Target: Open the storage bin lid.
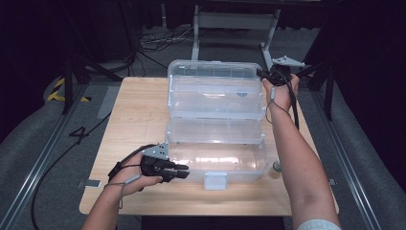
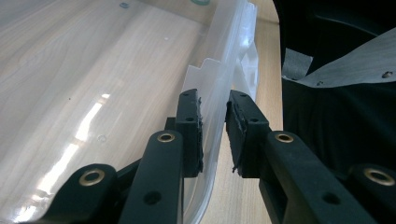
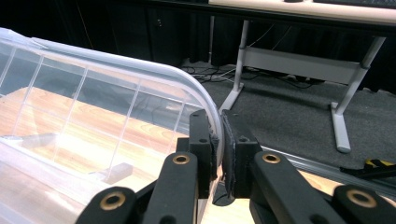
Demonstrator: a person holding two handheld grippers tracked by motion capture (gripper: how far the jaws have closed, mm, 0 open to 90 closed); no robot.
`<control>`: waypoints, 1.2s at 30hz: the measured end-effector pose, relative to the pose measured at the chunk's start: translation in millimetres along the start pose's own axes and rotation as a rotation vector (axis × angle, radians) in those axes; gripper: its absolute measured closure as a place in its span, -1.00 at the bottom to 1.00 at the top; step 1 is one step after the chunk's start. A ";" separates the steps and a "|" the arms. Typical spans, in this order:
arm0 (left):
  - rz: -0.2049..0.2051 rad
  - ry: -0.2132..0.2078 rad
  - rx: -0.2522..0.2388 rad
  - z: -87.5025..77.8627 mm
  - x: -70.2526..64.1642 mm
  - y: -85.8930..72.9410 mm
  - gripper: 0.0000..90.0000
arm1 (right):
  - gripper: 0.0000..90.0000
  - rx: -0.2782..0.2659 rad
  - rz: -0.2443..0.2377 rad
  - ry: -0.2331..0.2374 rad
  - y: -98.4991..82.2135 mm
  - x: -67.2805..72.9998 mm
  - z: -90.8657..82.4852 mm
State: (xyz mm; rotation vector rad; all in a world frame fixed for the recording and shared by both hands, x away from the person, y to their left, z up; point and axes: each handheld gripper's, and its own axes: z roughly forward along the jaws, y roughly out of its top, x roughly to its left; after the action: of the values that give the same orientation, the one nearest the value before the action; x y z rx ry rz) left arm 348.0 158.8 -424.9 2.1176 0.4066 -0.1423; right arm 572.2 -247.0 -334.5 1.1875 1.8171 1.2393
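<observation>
At the left of the high view, the left gripper [image 1: 179,171] lies low over the near part of the wooden table [image 1: 139,110], its jaws pointing toward the near left corner of the clear plastic box [image 1: 215,160]. In the left gripper view the jaws straddle the box's thin wall [image 2: 219,100]: the inner pad lies against the plastic, while a narrow gap shows between the wall and the outer pad, so the jaws stand around the wall rather than clamped tight on it. The box sits in the middle of the table, its deep lower tub nearest the person with a white latch [image 1: 215,181] on its front wall, a shallower tray [image 1: 215,130] above it, and the lid [image 1: 215,88] raised behind, standing up toward the far edge. At the right, the right gripper [image 1: 266,75] is held up at the lid's far right corner, the person's forearm stretching along the box's right side. In the right gripper view its jaws are closed on the lid's curved rim [image 3: 218,133], both pads pressing the plastic between them.
</observation>
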 end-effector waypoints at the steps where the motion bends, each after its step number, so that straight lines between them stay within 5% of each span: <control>1: 0.001 -0.001 0.000 -0.1 0.2 0.0 0.68 | 0.86 0.003 0.004 0.002 -0.4 -0.5 1.2; 36: 0.004 -0.005 -0.012 -0.3 0.6 -1.1 0.68 | 0.83 0.048 0.055 0.080 -21.3 -18.3 35.1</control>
State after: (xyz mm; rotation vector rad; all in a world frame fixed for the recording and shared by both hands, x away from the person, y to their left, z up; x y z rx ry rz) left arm 348.1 159.8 -425.8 2.1057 0.3995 -0.1426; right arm 602.7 -254.3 -366.7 1.2378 1.8932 1.2982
